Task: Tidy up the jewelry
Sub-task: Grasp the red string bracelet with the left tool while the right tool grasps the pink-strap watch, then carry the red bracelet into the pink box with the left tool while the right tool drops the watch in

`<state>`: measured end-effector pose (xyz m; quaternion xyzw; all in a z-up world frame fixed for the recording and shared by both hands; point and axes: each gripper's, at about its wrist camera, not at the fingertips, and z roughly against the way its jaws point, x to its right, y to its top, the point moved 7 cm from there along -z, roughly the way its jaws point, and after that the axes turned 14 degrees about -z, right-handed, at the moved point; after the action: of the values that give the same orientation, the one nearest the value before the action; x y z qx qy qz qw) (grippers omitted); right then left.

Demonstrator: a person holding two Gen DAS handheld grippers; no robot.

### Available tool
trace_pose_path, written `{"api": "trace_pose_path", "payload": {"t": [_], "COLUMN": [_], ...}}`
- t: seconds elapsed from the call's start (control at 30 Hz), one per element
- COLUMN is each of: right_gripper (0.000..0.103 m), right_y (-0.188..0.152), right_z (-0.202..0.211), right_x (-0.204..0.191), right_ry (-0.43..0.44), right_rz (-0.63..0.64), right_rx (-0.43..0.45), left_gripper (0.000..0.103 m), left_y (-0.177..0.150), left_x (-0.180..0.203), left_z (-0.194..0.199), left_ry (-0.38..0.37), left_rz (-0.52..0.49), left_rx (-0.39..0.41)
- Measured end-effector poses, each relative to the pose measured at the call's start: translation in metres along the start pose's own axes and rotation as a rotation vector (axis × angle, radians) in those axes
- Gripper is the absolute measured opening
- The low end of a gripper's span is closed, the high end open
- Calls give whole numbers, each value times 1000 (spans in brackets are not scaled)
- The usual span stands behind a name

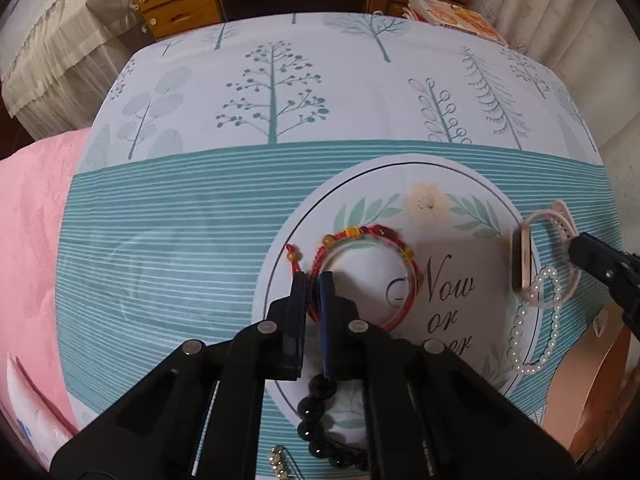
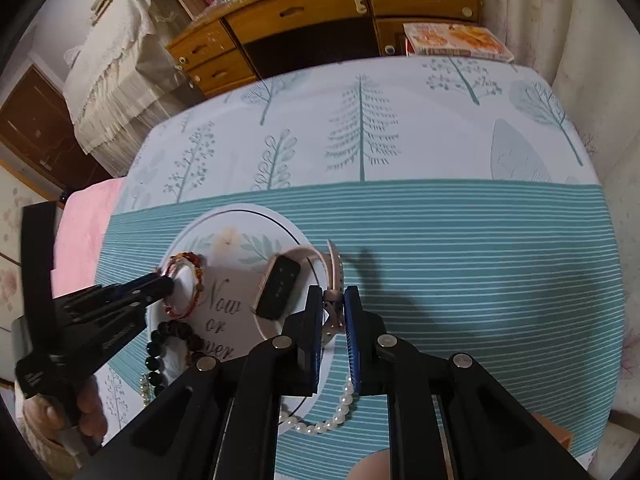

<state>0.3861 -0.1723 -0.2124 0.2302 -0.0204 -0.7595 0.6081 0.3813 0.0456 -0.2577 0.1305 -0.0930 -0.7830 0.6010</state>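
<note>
My left gripper (image 1: 314,280) is shut on the red braided bracelet (image 1: 360,236) with amber beads, gripping its near left rim on the tablecloth. It also shows in the right wrist view (image 2: 188,280). My right gripper (image 2: 334,292) is shut on the pale pink strap of the smartwatch (image 2: 278,286), whose dark face stands tilted to the left. The watch shows in the left wrist view (image 1: 524,260) with the right gripper's tip (image 1: 588,252) beside it. A white pearl bracelet (image 1: 536,320) lies by the watch. A black bead bracelet (image 1: 316,416) lies under the left gripper.
The table (image 1: 280,92) wears a teal-striped cloth with tree prints and a round "Now or never" motif. A small gold beaded piece (image 1: 278,460) lies at the near edge. A peach box (image 1: 592,392) is at right. A book (image 2: 456,40) and a wooden dresser (image 2: 320,20) are behind.
</note>
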Motion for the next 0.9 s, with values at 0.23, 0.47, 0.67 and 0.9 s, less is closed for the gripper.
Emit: {"api": "trace_pose_path", "payload": {"t": [0.23, 0.47, 0.67, 0.9], "right_gripper": [11, 11, 11, 11], "right_y": [-12, -43, -98, -174], "right_z": [54, 133, 186, 187], "right_x": [-1, 29, 94, 162], "right_ry": [90, 188, 150, 25], "right_rz": [-5, -51, -127, -167], "right_rx": [63, 159, 254, 234], "left_gripper": [4, 4, 4, 4], "left_y": [-2, -6, -21, -42], "left_x": [8, 42, 112, 215], "left_z": [26, 103, 164, 179], "left_ry": [4, -70, -154, -262], "left_rz": [4, -54, -166, -282], "left_rx": [70, 201, 296, 311]}}
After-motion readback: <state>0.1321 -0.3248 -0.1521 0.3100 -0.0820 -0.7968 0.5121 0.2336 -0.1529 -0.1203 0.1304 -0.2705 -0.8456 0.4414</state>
